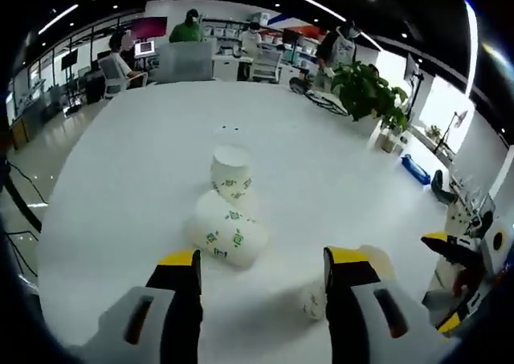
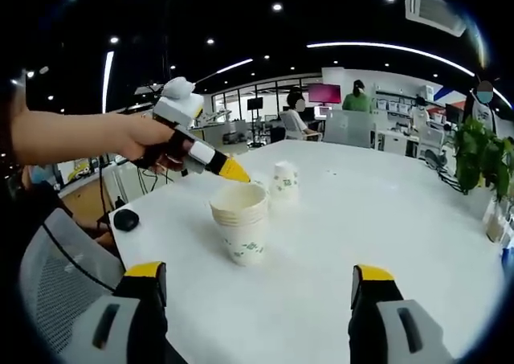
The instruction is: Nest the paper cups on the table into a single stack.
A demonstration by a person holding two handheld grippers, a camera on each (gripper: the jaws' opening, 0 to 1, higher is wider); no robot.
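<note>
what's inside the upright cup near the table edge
In the right gripper view the upright cup shows several rims layered at its mouth, so other cups are nested in it. How many, and the bottom inside, are hidden by its wall.

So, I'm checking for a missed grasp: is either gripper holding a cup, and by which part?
Nothing is held. The left gripper and right gripper are both open with no cup between the jaws; the stacked paper cups stand free on the table.

White paper cups point(image 2: 242, 229), green print; white table point(image 2: 385, 219); yellow-tipped black fingers point(image 1: 183, 288).
</note>
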